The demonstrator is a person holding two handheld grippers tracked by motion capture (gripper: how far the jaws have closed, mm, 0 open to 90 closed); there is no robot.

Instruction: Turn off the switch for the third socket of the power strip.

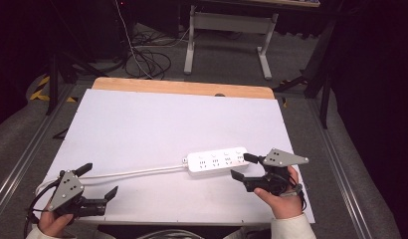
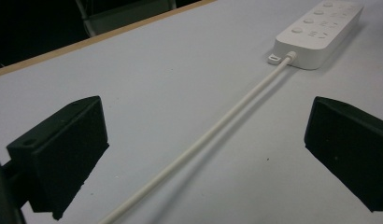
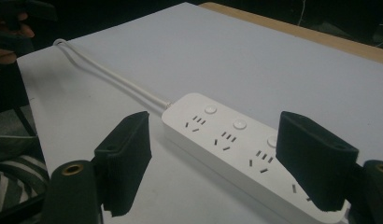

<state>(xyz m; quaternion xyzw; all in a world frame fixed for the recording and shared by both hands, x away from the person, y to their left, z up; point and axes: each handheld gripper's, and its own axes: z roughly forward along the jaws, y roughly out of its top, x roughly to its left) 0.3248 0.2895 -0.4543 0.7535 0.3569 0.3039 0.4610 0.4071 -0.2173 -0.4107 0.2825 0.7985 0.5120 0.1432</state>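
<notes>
The right claw is spread wide and pinches nothing. In the right gripper view its two black jaws stand on either side of the white power strip, one off each long edge, and the gap looks broad enough to take the strip's width. That placement reads as a lining-up for a grasp across the body, near the end away from the cord. Whether the jaws touch the casing cannot be told. In the high view the person's right hand holds this gripper at the near right part of the desk.

The left claw is also spread, with nothing between its jaws but open space. In the left gripper view the white cord runs along the desk surface between the jaws and on toward the strip, so this claw appears aimed down the cord's length, probably to steady or take hold of it while the other hand deals with the strip. It sits at the near left corner, held by the left hand.

The power strip lies flat on the white desk top, right of centre and toward the near edge, sockets and round buttons facing up. Its cord leads leftward and bends into a loop by the left edge. Beyond the white sheet a strip of bare wood edge shows.
</notes>
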